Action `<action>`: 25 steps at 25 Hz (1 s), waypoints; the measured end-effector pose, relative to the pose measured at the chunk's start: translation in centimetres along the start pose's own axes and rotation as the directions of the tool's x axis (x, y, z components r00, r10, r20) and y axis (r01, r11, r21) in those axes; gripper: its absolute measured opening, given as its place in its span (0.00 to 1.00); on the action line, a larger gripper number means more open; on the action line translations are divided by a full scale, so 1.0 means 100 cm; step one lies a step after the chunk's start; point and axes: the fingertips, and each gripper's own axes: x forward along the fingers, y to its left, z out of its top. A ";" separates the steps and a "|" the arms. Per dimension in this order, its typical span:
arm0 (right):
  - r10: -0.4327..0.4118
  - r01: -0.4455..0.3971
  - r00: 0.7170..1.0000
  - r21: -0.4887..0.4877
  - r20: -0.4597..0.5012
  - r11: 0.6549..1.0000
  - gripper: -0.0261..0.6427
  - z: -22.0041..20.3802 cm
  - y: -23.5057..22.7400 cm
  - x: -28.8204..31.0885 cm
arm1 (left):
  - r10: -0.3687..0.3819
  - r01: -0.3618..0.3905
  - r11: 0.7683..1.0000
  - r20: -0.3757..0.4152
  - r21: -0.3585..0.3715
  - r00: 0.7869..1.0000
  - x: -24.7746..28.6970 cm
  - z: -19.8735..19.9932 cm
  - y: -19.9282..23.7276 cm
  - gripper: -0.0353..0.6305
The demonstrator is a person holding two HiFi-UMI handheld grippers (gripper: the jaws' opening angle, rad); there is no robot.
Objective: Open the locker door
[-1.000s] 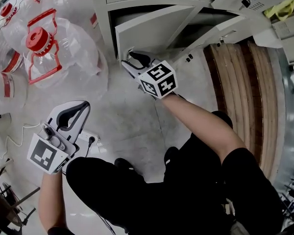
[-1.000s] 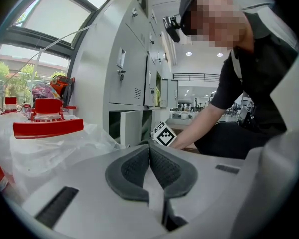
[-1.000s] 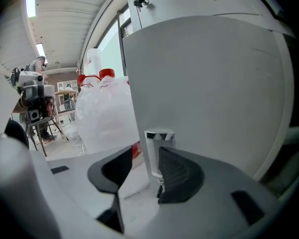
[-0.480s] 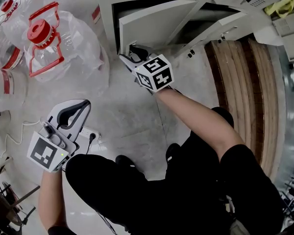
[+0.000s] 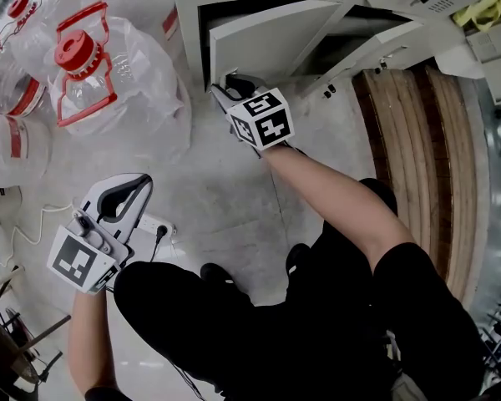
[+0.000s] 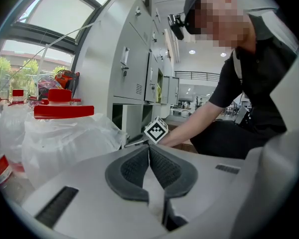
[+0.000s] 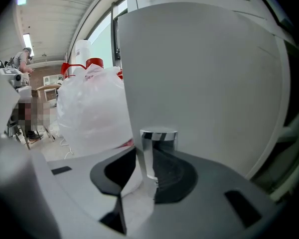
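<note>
**Right tongs on the locker knob, left tongs parked.**

My right tongs (image 5: 225, 86) have just been closing and now pinch the chrome knob (image 7: 158, 138) at the free edge of the door (image 5: 267, 44), where I judge a pull swings it easiest. The door, dead ahead of them, already stands ajar. My left tongs (image 5: 134, 186) hang clenched and empty, low and well back, I reckon to keep clear of the swing. Bagged jugs (image 5: 92, 73) crowd the pale mottled floor (image 5: 217, 199) left of the right tongs. Wooden slats (image 5: 417, 165) lie to their right, and a power strip (image 5: 154, 226) sits just beside the left tongs.
</note>
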 end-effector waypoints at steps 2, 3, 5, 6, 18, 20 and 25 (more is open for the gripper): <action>0.008 -0.008 1.000 -0.009 -0.007 1.000 0.21 -0.001 0.001 -0.001 | -0.005 0.005 1.000 -0.004 0.001 1.000 0.000 0.000 -0.001 0.08; 0.012 -0.012 1.000 -0.012 -0.011 1.000 0.21 -0.001 0.002 -0.002 | -0.008 0.008 1.000 -0.007 0.002 1.000 0.001 0.000 -0.001 0.08; 0.022 -0.023 1.000 -0.018 -0.019 1.000 0.21 -0.003 0.002 -0.004 | -0.013 0.013 1.000 -0.010 0.005 1.000 0.002 0.001 -0.001 0.08; 0.029 -0.030 0.999 -0.022 -0.024 0.999 0.21 -0.004 0.003 -0.005 | -0.013 0.013 1.000 -0.009 0.006 1.000 0.003 0.002 0.000 0.08; 0.105 -0.109 0.993 -0.065 -0.062 0.992 0.20 -0.015 0.008 -0.023 | -0.048 0.049 0.998 -0.019 0.048 0.999 0.015 0.020 -0.010 0.08; 0.121 -0.127 0.990 -0.074 -0.074 0.989 0.20 -0.017 0.008 -0.026 | -0.052 0.053 0.997 -0.023 0.053 0.998 0.015 0.020 -0.012 0.08; 0.171 -0.186 0.977 -0.111 -0.127 0.976 0.20 -0.020 0.009 -0.032 | -0.067 0.068 0.996 -0.022 0.065 0.997 0.021 0.022 -0.014 0.08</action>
